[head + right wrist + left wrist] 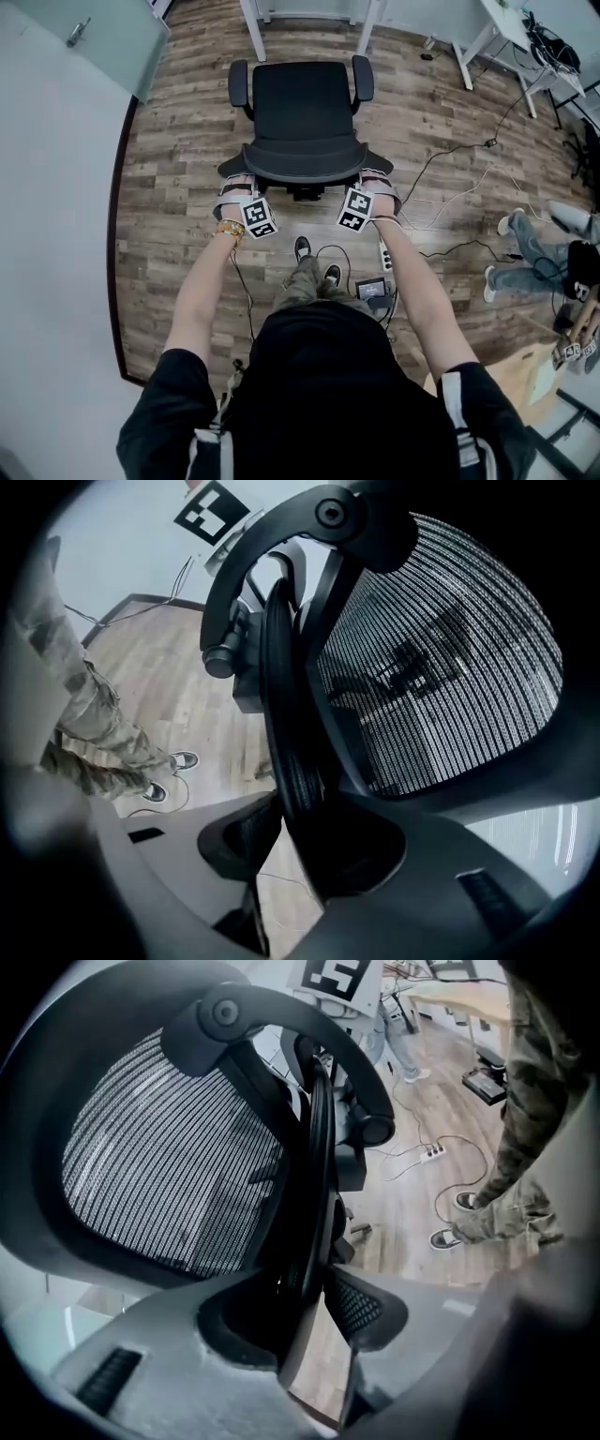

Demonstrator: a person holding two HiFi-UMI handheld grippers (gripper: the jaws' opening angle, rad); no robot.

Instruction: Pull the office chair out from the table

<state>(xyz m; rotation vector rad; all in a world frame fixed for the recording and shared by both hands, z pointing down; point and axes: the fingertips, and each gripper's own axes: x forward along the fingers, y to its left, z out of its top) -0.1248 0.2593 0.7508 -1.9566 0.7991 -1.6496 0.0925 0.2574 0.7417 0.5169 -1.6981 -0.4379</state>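
Note:
The black office chair (300, 103) stands on the wood floor, its seat facing the white table legs (254, 30) at the top. My left gripper (236, 194) is clamped on the left edge of the mesh backrest (305, 161), and my right gripper (373, 187) on the right edge. In the left gripper view the backrest rim (317, 1194) runs down between the jaws of the left gripper (314, 1302), pressed by both pads. The right gripper view shows the same: the rim (286, 724) sits pinched in the right gripper (281, 832), beside the mesh (441, 658).
A power strip (384, 255) and loose cables (441, 178) lie on the floor to the right of my feet (315, 264). Another person's legs (530, 253) show at the right edge. A white wall runs along the left, more white desks (497, 33) stand at the top right.

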